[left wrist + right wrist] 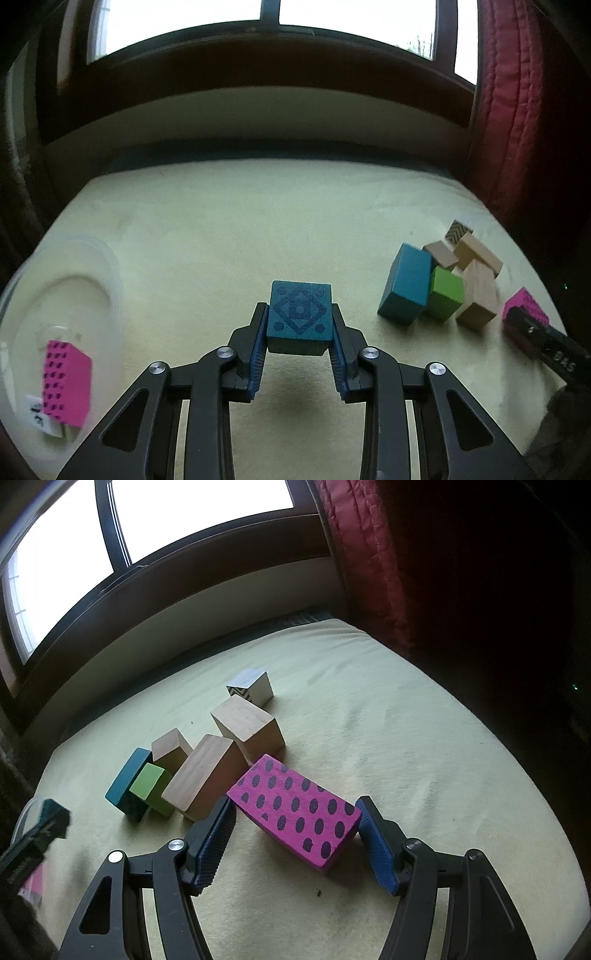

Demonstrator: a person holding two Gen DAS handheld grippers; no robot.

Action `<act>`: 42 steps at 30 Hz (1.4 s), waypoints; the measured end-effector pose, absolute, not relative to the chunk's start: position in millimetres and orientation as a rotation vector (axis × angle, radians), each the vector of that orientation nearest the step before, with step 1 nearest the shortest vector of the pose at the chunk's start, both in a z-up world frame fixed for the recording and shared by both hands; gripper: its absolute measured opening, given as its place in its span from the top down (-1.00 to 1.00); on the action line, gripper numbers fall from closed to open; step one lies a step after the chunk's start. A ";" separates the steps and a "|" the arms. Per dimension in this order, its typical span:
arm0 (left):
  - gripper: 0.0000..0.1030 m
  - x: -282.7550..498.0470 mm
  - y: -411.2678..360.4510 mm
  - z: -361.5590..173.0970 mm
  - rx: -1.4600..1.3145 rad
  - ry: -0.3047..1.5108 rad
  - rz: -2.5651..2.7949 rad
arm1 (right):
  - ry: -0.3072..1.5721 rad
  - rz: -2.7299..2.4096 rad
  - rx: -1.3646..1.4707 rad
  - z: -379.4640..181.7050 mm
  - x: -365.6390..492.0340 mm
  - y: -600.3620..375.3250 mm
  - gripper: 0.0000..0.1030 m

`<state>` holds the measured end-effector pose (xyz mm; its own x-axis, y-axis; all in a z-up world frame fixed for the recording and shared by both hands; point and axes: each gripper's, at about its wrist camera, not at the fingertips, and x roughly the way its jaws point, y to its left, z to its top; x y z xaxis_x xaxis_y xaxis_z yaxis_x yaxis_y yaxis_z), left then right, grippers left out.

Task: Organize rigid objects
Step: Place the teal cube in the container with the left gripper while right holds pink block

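My left gripper [298, 314] is shut on a blue cube [299, 325] with a diamond pattern, held a little above the pale green surface, its shadow below. In the right wrist view, my right gripper [294, 812] is open, its jaws on either side of a pink block with dark dots [291, 801] that lies flat and askew between them. A pile sits just left of it: a blue block [127, 782], a green block [149, 788], three plain wooden blocks [205, 775] and a chevron-printed cube [251, 686].
A clear plastic tub [107, 266] stands at the left and holds another pink dotted block [66, 384]. A red curtain [513, 110] hangs on the right, with a window and dark wooden sill behind. The green surface [221, 229] drops off at its rounded edges.
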<state>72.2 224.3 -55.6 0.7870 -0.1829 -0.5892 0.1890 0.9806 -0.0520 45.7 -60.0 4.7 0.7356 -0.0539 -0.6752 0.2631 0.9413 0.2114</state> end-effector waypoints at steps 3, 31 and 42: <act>0.40 63.3 232.5 -46.4 -0.004 0.604 -0.199 | 0.726 -0.183 0.299 5.2 45.7 -60.0 -0.35; 0.39 29.1 374.6 -25.3 -0.125 0.470 0.036 | 0.788 -0.224 0.341 6.9 31.8 -47.4 -0.35; 0.07 29.7 410.9 -28.5 -0.201 0.481 0.111 | 0.758 -0.119 0.308 26.3 30.6 -5.1 -0.35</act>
<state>29.7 410.9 -28.5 0.8809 0.0590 -0.4696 -0.1536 0.9741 -0.1657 30.6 -5.1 26.3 0.7223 0.0048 -0.6915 0.2159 0.9484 0.2321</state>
